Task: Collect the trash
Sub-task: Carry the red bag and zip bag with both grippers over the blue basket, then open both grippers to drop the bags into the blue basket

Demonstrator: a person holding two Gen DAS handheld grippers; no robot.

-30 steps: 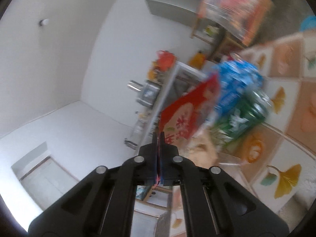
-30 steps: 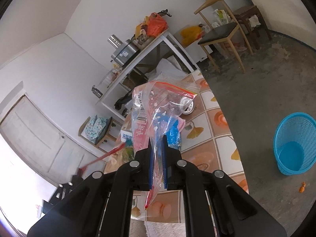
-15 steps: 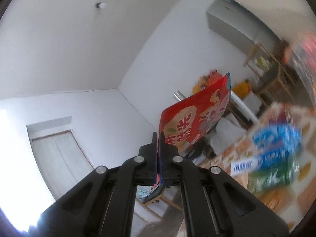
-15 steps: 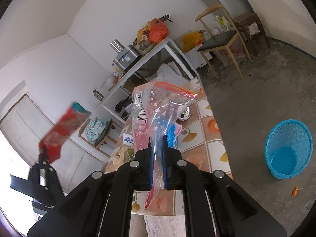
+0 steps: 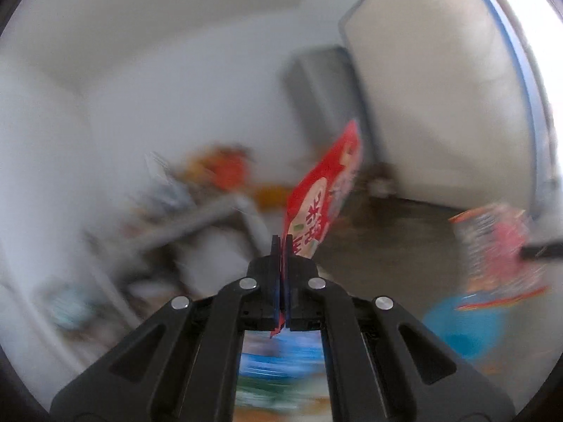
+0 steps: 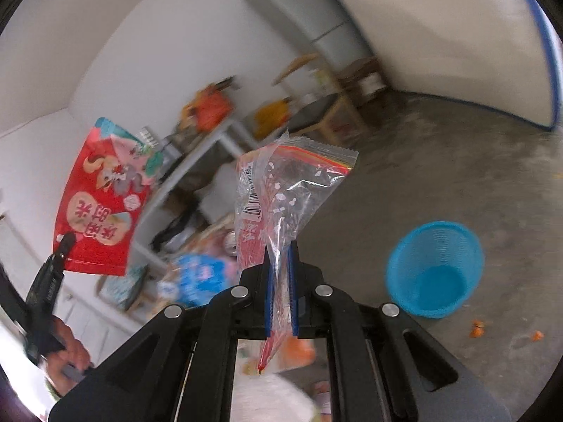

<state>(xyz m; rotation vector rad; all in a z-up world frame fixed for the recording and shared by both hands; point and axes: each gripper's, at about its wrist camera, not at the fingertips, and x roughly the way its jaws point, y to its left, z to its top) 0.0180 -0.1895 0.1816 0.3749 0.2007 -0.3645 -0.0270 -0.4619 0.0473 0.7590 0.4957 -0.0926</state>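
Observation:
My left gripper (image 5: 282, 242) is shut on a red snack packet (image 5: 325, 190) and holds it up in the air; the packet (image 6: 105, 197) and that gripper (image 6: 65, 242) also show at the left of the right wrist view. My right gripper (image 6: 280, 249) is shut on a clear zip bag (image 6: 281, 193) with a red strip and a barcode. A blue mesh waste basket (image 6: 434, 269) stands on the concrete floor to the right of it, and shows blurred in the left wrist view (image 5: 464, 327).
A tiled table with a blue packet (image 6: 200, 277) and other trash lies below the grippers. A grey shelf table (image 6: 211, 140) with orange bags, a wooden chair (image 6: 327, 105) and a fridge (image 6: 309, 10) stand by the far wall. Orange scraps (image 6: 478, 328) lie on the floor.
Both grippers have swung right, away from the table and toward the floor with the basket. The left gripper lifted its red packet high, then turned. Both keep their hold.

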